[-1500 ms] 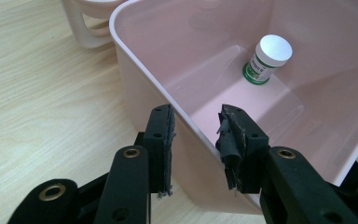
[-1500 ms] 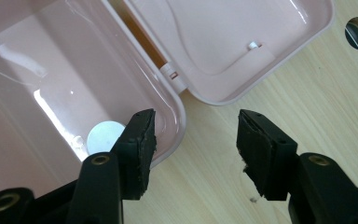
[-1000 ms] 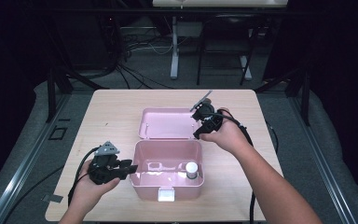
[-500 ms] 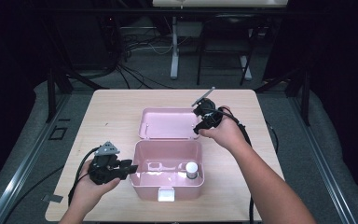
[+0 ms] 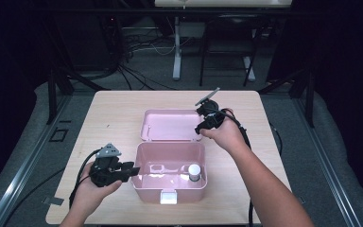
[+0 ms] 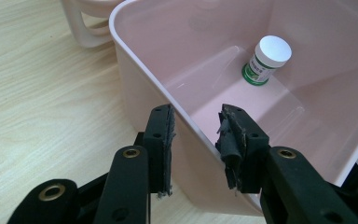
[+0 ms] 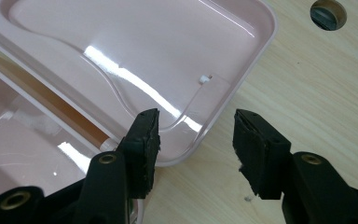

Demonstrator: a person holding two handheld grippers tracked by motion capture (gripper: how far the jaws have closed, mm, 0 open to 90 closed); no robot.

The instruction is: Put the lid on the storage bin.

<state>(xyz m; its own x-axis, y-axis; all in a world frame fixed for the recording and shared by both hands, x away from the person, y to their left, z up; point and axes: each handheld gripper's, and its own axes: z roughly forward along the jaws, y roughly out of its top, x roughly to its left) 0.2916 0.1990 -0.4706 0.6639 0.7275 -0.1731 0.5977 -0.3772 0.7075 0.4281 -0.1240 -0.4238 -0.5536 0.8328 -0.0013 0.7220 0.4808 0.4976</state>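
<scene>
An open pink box (image 5: pixel 170 188) stands on the table, its lid (image 5: pixel 170 125) lying flat behind it. A small white-capped bottle (image 5: pixel 194 171) with a green label stands inside at the right. My left gripper (image 5: pixel 133 170) is at the box's left wall. In the left gripper view my left gripper (image 6: pixel 196 135) straddles that wall (image 6: pixel 144 84), one jaw outside and one inside, with gaps showing beside the pads; the bottle (image 6: pixel 266 58) is farther in. My right gripper (image 5: pixel 201 126) is at the lid's near right corner. In the right gripper view my right gripper (image 7: pixel 196 135) is open, with one jaw over the lid's rim (image 7: pixel 205 135) and the other over bare wood.
The box has a white latch (image 5: pixel 168 196) on its front wall. The lid's pink handle (image 6: pixel 88 28) lies beside the box. A round hole (image 7: pixel 328 13) is cut in the tabletop past the lid's corner. Cables trail off both grippers toward the table's near edge.
My right gripper has crept slightly at the lid's right corner. The left gripper, the box and the bottle have kept still.
</scene>
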